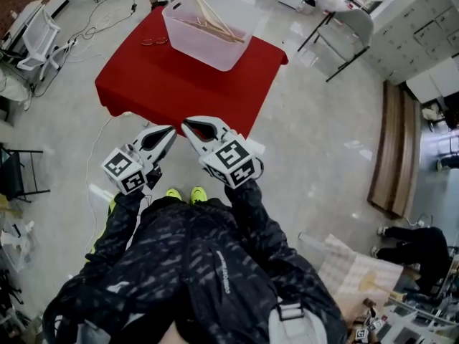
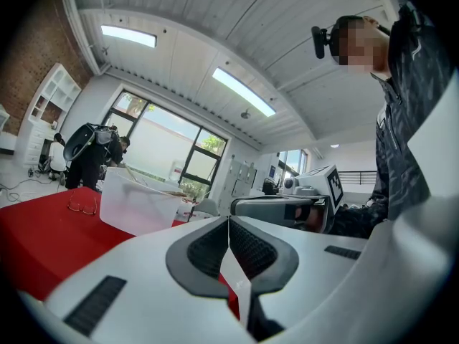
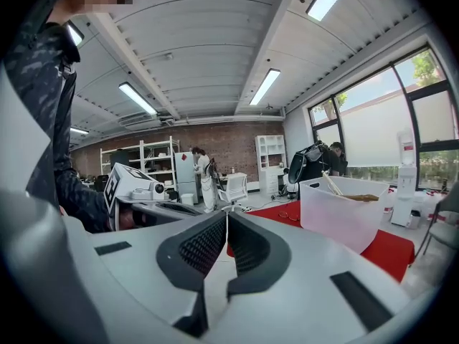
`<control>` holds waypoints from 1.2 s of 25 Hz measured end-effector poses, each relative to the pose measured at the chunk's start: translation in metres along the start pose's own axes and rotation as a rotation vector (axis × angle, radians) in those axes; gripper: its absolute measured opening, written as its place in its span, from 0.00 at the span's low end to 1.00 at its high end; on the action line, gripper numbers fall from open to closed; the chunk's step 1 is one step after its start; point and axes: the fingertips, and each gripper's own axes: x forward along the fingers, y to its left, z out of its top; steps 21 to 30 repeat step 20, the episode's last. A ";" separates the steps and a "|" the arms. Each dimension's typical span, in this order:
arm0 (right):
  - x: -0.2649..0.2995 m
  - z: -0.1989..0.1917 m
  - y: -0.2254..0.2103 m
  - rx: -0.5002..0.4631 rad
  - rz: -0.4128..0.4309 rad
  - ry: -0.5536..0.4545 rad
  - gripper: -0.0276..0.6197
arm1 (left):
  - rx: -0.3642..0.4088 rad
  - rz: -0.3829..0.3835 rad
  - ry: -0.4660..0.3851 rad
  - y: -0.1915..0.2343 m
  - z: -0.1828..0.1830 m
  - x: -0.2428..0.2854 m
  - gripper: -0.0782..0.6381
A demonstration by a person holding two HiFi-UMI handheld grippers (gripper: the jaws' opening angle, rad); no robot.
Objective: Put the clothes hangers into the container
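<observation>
Overhead, the head view alone lays out the whole floor. At the bottom are the person's dark patterned jacket [image 1: 208, 264] and yellow-green shoes [image 1: 198, 193]. The left gripper [image 1: 169, 131] and right gripper [image 1: 189, 126] are held side by side just short of the near edge of the red table [image 1: 165, 77]. The translucent container [image 1: 206, 50] stands at the table's far side, with wooden clothes hangers [image 1: 210, 11] leaning inside it. A pair of glasses [image 1: 154, 41] lies just beside it on the cloth. A line of print down the jacket's back is too small to read, and each gripper's cube carries only black-and-white square markers. A white chair [image 1: 37, 33] stands to the left and a wooden bench [image 1: 391, 149] to the right.

Next, the left gripper view shows its own jaws pressed together with nothing between them. Past them the container [image 2: 140, 205] rises from the red cloth, with the glasses [image 2: 82, 206] to its left. People [image 2: 90, 156] stand by the windows behind. The right gripper's body and marker cube [image 2: 333, 185] block part of the room at right.

Last, the right gripper view shows these jaws likewise closed and empty. Only here does the brick wall with white shelves [image 3: 136, 160] appear, along with a person in white [image 3: 203, 170]. The container [image 3: 344, 217] sits at right, the hangers [image 3: 362, 198] showing above its rim. The left gripper's cube [image 3: 125, 185] stands at left.
</observation>
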 end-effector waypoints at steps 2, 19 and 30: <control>-0.001 -0.002 0.007 -0.003 0.005 0.008 0.07 | -0.002 -0.001 -0.003 -0.003 -0.001 -0.003 0.12; -0.001 -0.007 0.015 -0.006 0.025 0.024 0.07 | -0.006 -0.011 -0.007 -0.007 -0.002 -0.003 0.13; 0.000 -0.008 0.015 -0.006 0.025 0.025 0.07 | -0.007 -0.011 -0.008 -0.007 -0.003 -0.003 0.12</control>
